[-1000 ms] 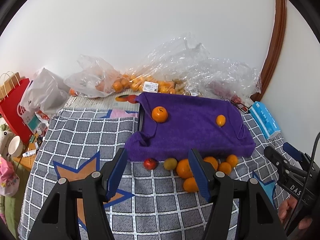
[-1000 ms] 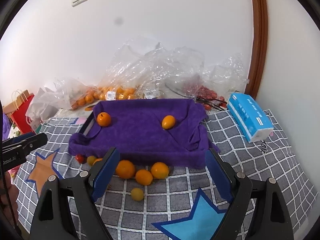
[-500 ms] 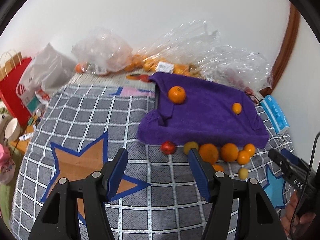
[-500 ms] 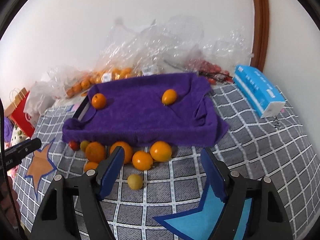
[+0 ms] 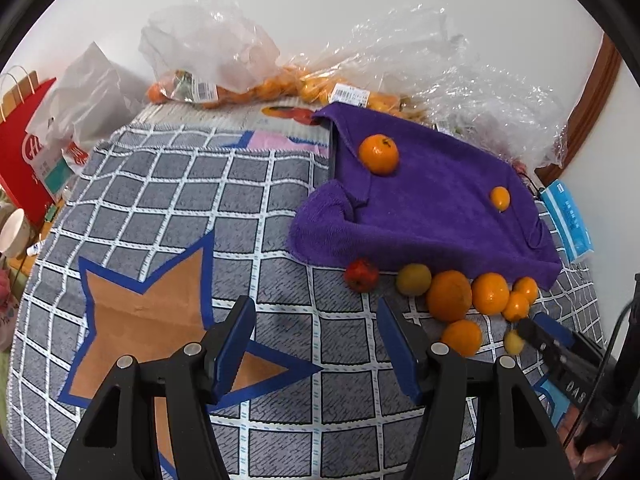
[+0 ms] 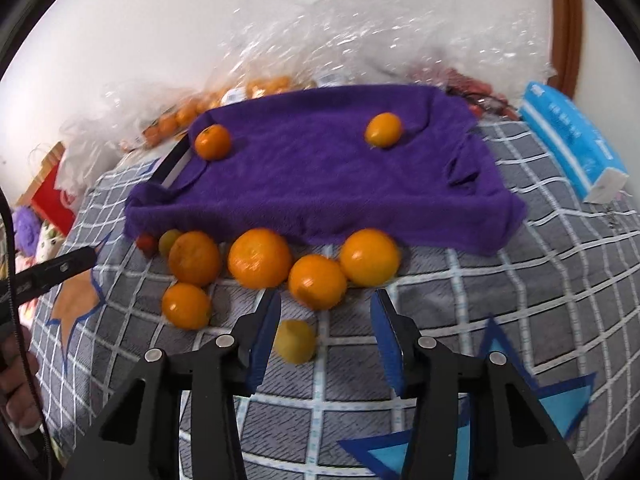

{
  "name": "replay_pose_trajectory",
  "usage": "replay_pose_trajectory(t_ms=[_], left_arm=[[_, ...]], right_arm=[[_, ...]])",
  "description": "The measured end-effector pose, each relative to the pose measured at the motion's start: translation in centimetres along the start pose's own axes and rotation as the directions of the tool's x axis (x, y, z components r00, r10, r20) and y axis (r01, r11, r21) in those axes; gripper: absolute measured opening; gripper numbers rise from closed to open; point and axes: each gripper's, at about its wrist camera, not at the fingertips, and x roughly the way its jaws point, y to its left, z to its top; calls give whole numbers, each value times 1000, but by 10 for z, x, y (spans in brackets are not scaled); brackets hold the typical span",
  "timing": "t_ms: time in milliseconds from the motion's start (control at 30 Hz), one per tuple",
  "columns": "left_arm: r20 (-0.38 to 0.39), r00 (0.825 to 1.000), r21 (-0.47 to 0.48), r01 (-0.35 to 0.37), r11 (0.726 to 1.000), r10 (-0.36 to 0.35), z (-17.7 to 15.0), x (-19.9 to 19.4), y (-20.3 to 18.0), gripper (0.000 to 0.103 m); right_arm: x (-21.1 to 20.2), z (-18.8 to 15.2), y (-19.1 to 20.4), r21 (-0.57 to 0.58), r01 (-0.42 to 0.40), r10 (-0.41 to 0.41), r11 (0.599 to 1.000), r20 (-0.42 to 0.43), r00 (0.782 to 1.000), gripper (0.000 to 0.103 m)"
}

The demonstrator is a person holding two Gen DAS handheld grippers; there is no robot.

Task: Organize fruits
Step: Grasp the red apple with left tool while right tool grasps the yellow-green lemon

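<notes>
A purple towel (image 5: 432, 216) (image 6: 320, 168) covers a tray and carries an orange (image 5: 378, 154) (image 6: 212, 142) and a small orange fruit (image 5: 500, 198) (image 6: 383, 129). Several oranges (image 6: 260, 258) lie on the checked cloth in front of it, with a red fruit (image 5: 361, 275), a yellow-green fruit (image 5: 414, 279) and a small yellow fruit (image 6: 295, 341). My right gripper (image 6: 325, 312) is open, just above the yellow fruit and an orange (image 6: 317, 281). My left gripper (image 5: 316, 320) is open and empty, short of the red fruit.
Clear plastic bags of fruit (image 5: 256, 88) lie along the back wall. A blue tissue pack (image 6: 572, 136) sits right of the towel. A red paper bag (image 5: 24, 132) and a cup (image 5: 14, 226) stand off the table's left edge.
Both grippers have moved forward and down toward the fruit row. The right one has come close over the loose oranges; the left view has swung left over the star pattern.
</notes>
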Motion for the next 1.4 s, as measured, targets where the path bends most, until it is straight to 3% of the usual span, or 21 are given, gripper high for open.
replay_pose_trajectory(t_ms=[100, 167, 200, 600, 867, 1033, 1233, 1400], left_arm=[[-7, 1000, 6, 2, 1000, -2, -2, 3, -3, 61], [-9, 1000, 11, 7, 1000, -7, -3, 4, -4, 61], [-10, 1000, 14, 11, 1000, -10, -4, 4, -6, 61], [-40, 999, 37, 18, 999, -16, 6, 33, -24, 61], [-44, 999, 47, 20, 999, -18, 14, 50, -26, 47], [-38, 999, 50, 39, 998, -37, 16, 54, -28, 43], [-21, 1000, 78, 15, 997, -14, 16, 58, -34, 26], [-33, 999, 66, 44, 997, -42, 15, 53, -32, 25]], right_arm=[[9, -8, 6, -27, -1, 0, 1000, -22, 1000, 41], [10, -13, 10, -36, -4, 3, 999, -23, 1000, 28], [9, -15, 13, -50, 11, -11, 999, -14, 1000, 27], [-3, -18, -16, -46, 61, -61, 997, 1, 998, 27], [-1, -16, -25, -25, 58, -58, 998, 5, 998, 28], [1, -15, -22, -36, 59, -59, 998, 7, 998, 27], [1, -14, -24, -22, 43, -43, 999, -9, 999, 27], [-6, -10, -24, -14, 53, -53, 999, 4, 999, 27]])
